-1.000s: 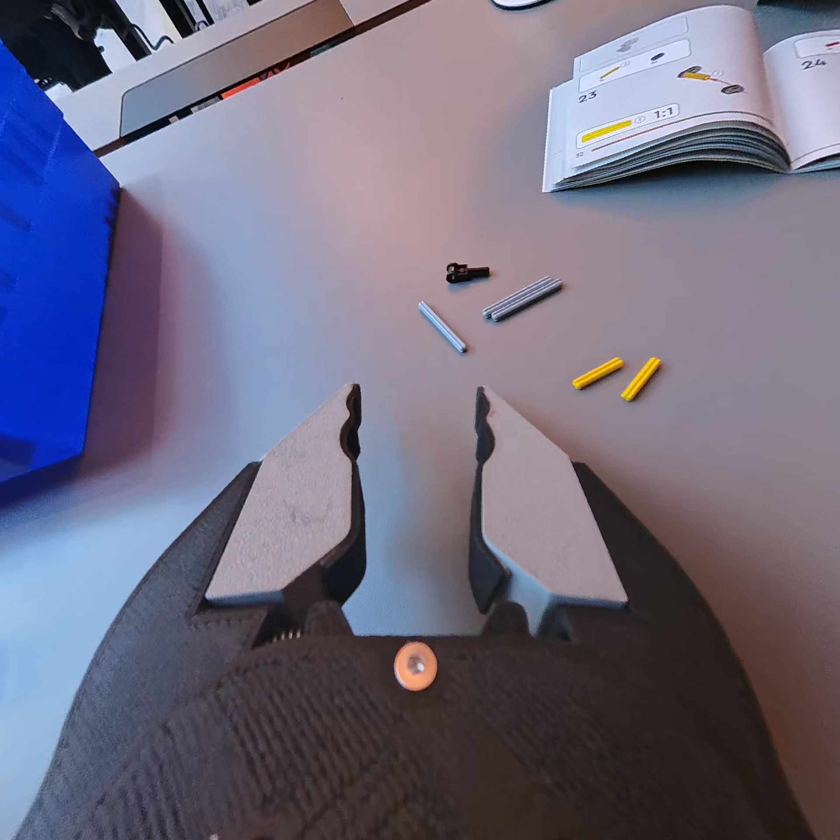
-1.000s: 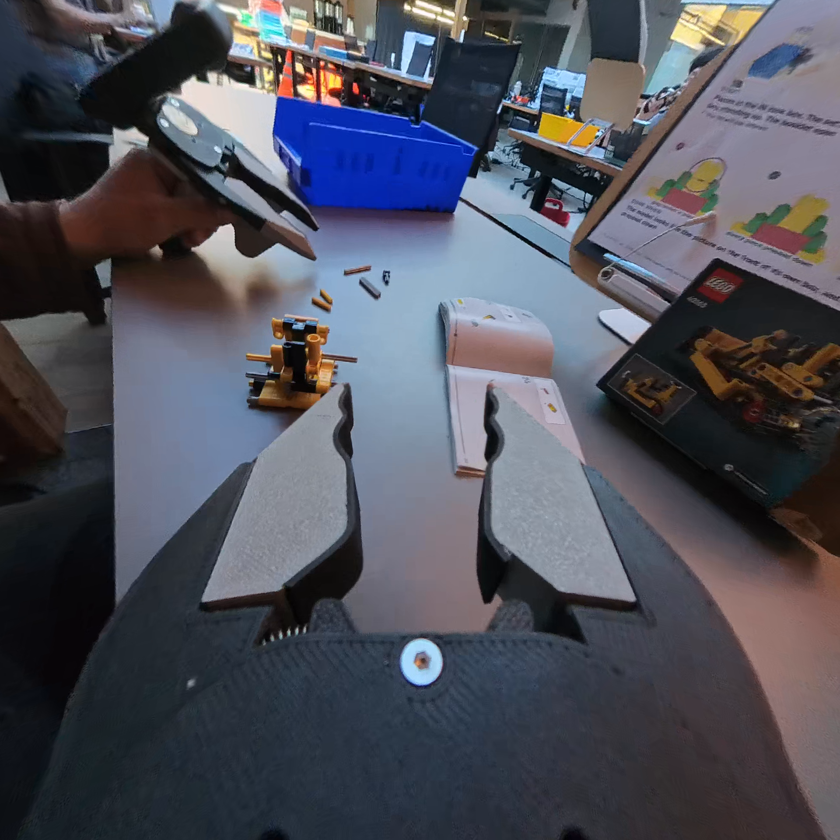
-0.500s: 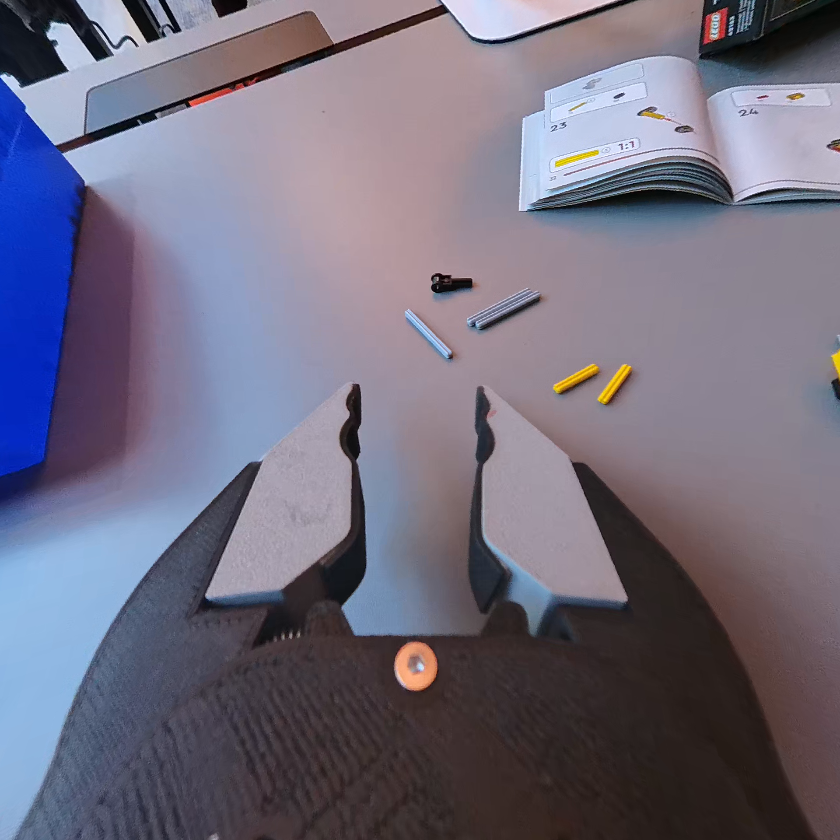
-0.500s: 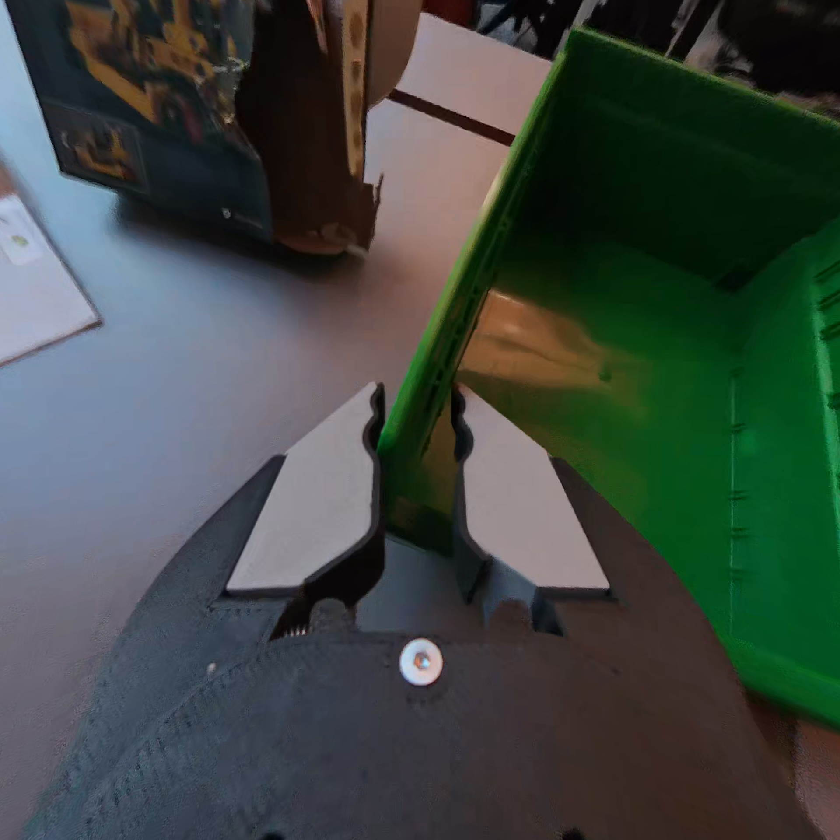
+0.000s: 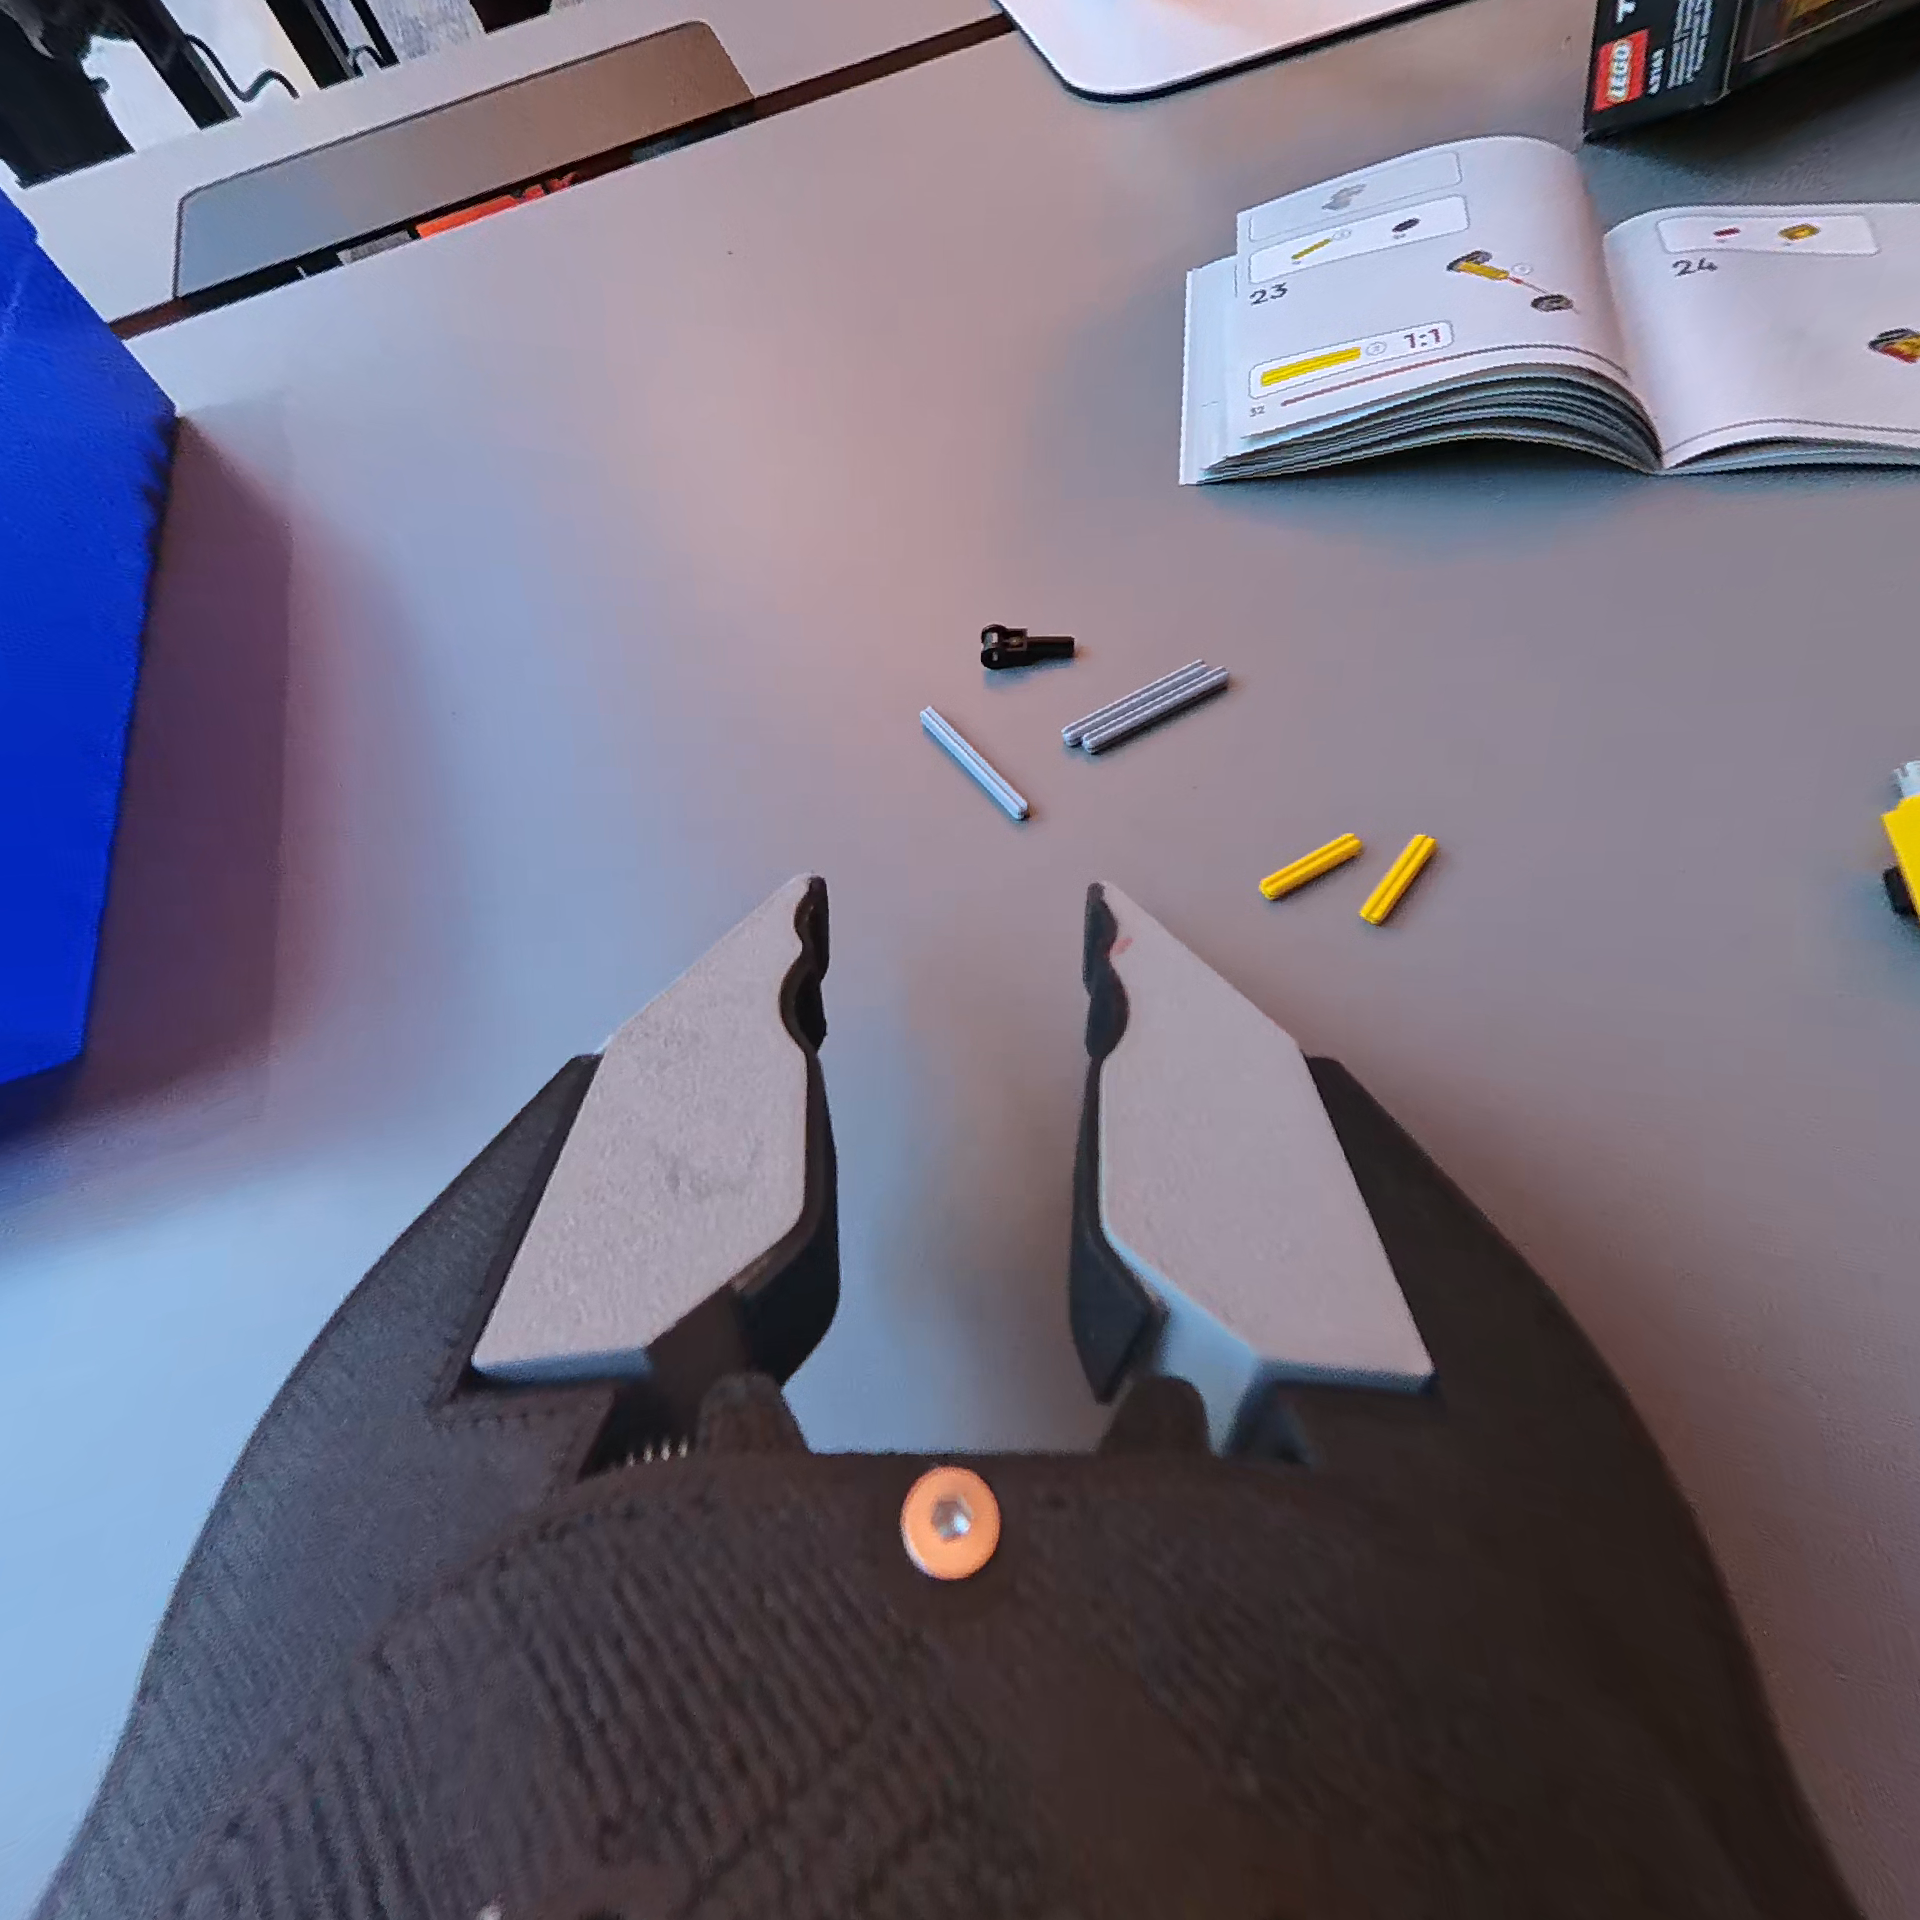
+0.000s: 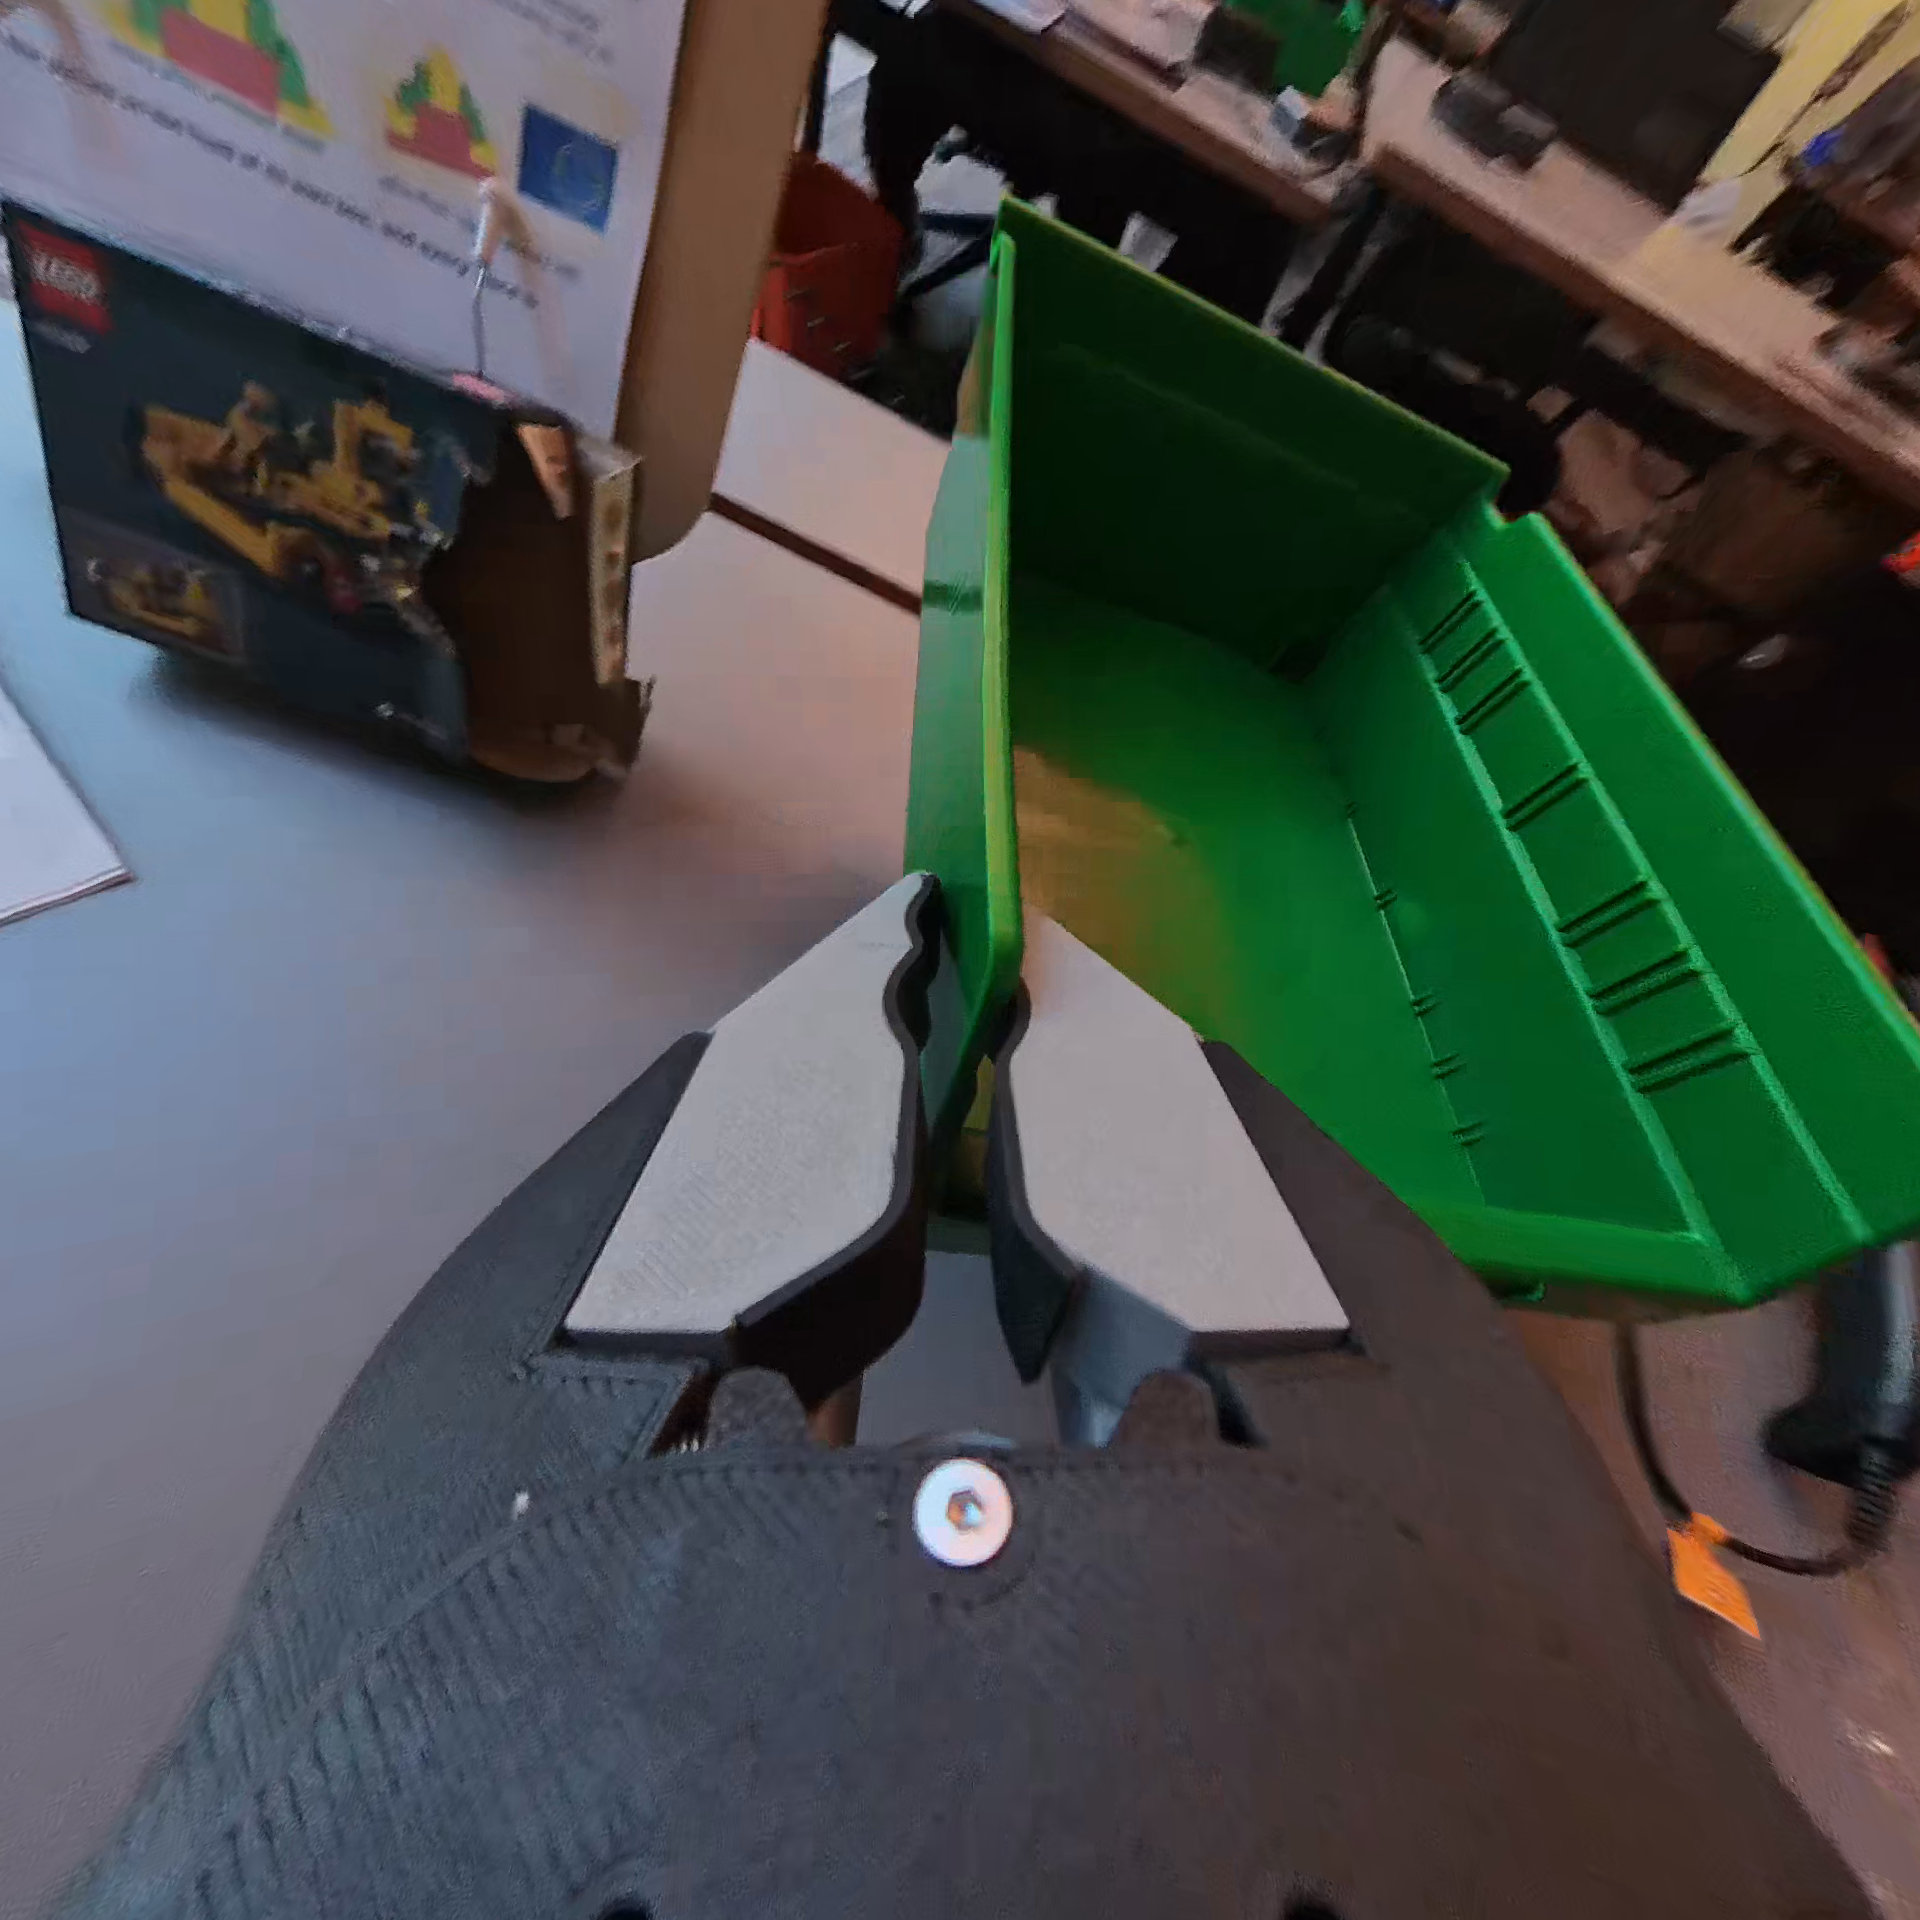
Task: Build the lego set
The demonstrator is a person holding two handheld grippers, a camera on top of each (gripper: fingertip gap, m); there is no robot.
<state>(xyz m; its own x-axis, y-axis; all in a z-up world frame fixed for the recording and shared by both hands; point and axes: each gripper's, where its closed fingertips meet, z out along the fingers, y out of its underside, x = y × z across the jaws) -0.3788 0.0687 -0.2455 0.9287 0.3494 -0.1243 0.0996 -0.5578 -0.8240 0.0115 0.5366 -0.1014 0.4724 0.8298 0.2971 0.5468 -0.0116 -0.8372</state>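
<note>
Lego axles point(image 5: 1143, 708) lie diagonally beyond our left gripper point(image 5: 956, 899), its fingers spread; our right gripper point(image 6: 971, 940) clamps the green bin point(image 6: 1226, 665) wall.

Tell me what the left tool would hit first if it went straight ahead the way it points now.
Probably the light grey axle, lying loose on the table just past the open left tool. The black connector lies beyond it. Depth is unclear; the tool may meet the tabletop first.
</note>
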